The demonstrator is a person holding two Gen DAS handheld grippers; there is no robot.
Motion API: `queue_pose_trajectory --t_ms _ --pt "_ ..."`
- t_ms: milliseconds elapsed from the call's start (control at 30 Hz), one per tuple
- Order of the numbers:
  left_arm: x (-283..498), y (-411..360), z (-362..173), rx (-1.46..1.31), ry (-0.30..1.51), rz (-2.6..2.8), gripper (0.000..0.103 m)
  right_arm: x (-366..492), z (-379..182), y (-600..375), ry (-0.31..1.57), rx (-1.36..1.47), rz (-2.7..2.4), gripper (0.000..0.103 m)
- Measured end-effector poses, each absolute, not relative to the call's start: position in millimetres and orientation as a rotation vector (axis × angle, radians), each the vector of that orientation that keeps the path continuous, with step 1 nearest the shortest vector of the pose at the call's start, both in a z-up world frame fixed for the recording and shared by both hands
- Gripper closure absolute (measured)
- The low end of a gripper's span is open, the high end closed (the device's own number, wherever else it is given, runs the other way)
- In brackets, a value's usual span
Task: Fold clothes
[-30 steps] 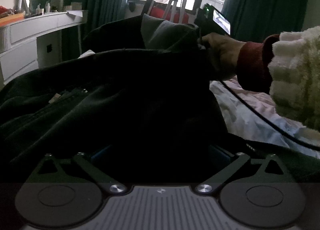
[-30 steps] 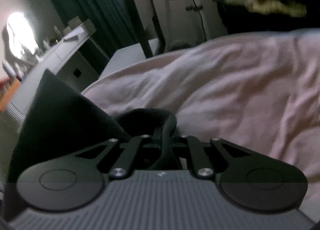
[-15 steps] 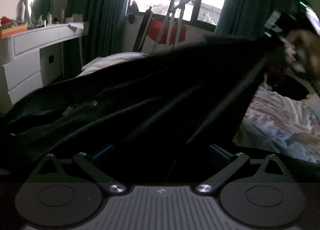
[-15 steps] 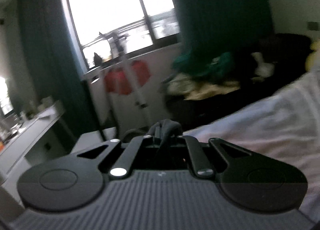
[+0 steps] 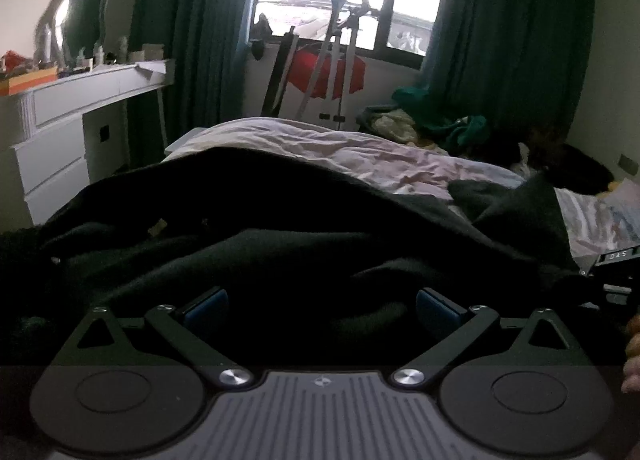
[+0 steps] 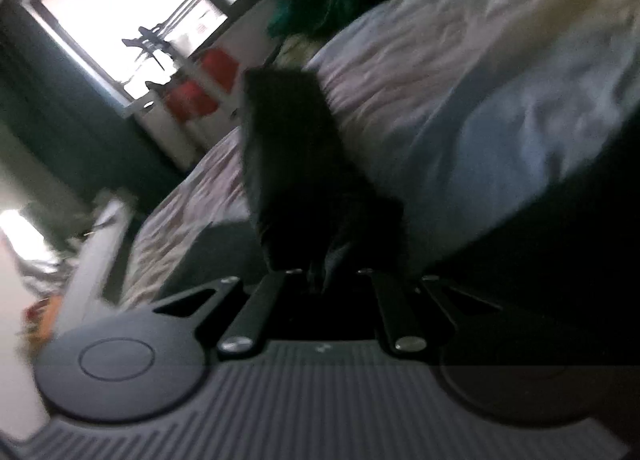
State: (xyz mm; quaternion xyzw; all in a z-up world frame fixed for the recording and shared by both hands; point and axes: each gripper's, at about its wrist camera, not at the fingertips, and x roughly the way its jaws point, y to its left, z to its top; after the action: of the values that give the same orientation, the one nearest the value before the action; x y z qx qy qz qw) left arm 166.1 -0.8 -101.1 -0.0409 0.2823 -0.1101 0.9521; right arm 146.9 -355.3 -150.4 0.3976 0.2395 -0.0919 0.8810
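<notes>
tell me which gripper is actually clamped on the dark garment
The right gripper: its fingers are pinched together on the dark garment. The left gripper has its blue pads wide apart.

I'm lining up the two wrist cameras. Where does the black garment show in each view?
Left wrist: the black garment fills the lower middle, spread over the bed.
Right wrist: a dark fold rises from the centre, pinched where the right gripper fingers meet.
Shared landmark: the red item under the window.

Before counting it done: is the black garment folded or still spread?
Not neatly folded: the black garment lies rumpled across the bed.
</notes>
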Motion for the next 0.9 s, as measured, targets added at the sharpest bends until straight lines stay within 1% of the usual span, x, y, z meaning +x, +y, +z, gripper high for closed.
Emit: queue_pose_trajectory --t_ms 200,333,733,767,800,833,867,900 --pt "159 -6 -107 -0.112 0.555 -0.2 0.002 163 -115 -289 0.422 0.563 0.075 0.095" --pt "164 -7 -114 -0.126 0.58 -0.184 0.002 176 -129 -276 0.432 0.622 0.099 0.093" --pt "169 -5 -120 -0.157 0.59 -0.174 0.002 223 -148 -250 0.516 0.577 0.341 0.09" --pt "168 -3 -120 -0.161 0.591 -0.174 0.002 227 -149 -248 0.523 0.573 0.361 0.087" --pt "168 -2 -120 -0.166 0.591 -0.173 0.002 231 -151 -246 0.529 0.569 0.381 0.074" --pt "168 -1 -121 -0.17 0.591 -0.173 0.002 233 -153 -244 0.528 0.57 0.394 0.064" --pt "169 0 -121 -0.173 0.59 -0.172 0.002 230 -154 -243 0.508 0.573 0.394 0.06" --pt "169 0 -121 -0.176 0.59 -0.17 0.002 226 -149 -242 0.485 0.561 0.396 0.05"
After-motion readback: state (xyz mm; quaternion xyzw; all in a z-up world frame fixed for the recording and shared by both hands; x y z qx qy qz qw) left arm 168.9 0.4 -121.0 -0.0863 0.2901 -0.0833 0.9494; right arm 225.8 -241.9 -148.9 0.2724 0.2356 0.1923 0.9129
